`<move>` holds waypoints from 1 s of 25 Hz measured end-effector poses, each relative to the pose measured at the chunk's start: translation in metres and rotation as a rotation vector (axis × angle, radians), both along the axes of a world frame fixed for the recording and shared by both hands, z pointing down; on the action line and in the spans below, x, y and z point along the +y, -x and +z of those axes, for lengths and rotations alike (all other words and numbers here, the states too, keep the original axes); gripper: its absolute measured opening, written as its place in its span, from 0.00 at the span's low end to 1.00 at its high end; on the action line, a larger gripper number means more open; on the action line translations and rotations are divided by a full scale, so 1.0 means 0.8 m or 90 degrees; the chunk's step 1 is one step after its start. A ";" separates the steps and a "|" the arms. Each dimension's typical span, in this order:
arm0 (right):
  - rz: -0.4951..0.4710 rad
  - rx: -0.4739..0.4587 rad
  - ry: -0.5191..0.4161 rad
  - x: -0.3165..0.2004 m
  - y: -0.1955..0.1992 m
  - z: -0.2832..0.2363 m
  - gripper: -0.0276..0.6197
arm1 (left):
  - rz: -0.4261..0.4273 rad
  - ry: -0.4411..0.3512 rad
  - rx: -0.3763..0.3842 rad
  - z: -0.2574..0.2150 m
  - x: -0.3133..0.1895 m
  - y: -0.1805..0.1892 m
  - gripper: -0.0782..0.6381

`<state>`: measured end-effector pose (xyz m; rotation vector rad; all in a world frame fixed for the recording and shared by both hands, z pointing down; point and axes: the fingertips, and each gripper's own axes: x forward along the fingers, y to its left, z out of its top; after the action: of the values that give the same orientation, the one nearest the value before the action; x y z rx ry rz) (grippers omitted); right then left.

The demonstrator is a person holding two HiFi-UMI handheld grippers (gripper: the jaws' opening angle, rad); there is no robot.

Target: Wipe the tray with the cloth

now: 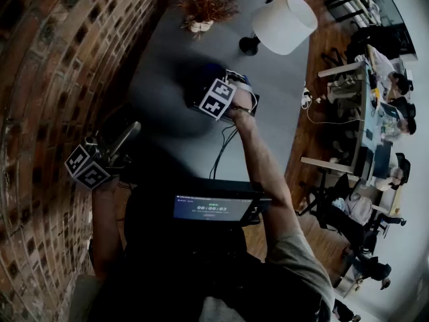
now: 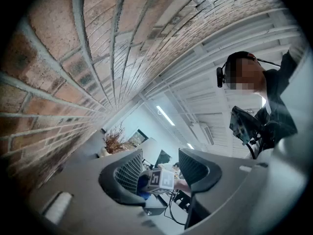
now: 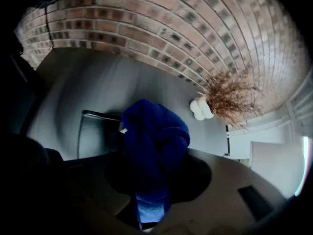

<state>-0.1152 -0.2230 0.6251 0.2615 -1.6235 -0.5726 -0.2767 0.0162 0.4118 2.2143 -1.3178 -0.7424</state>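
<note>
Grey table (image 3: 98,82): cloth (image 3: 154,136) between right jaws

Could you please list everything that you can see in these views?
brick wall: one, red-brown, left
table: one, grey, along the wall
tray: one, dark, on the table
cloth: one, blue, clamped in the right gripper
plant: one, dried brown, white pot, far end
lamp: one, white shade, near the plant
people: several, at desks, right
left gripper: one, grey, open, empty
right gripper: one, shut on the cloth
</note>
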 end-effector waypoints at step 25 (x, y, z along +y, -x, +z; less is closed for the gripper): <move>0.163 -0.157 0.022 -0.019 -0.047 -0.025 0.22 | 0.044 0.006 0.009 0.001 -0.015 -0.027 0.43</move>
<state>-0.0773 -0.2383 0.6053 0.5223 -1.8009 -0.3244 -0.2550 0.0040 0.4127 2.2299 -1.2292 -0.7236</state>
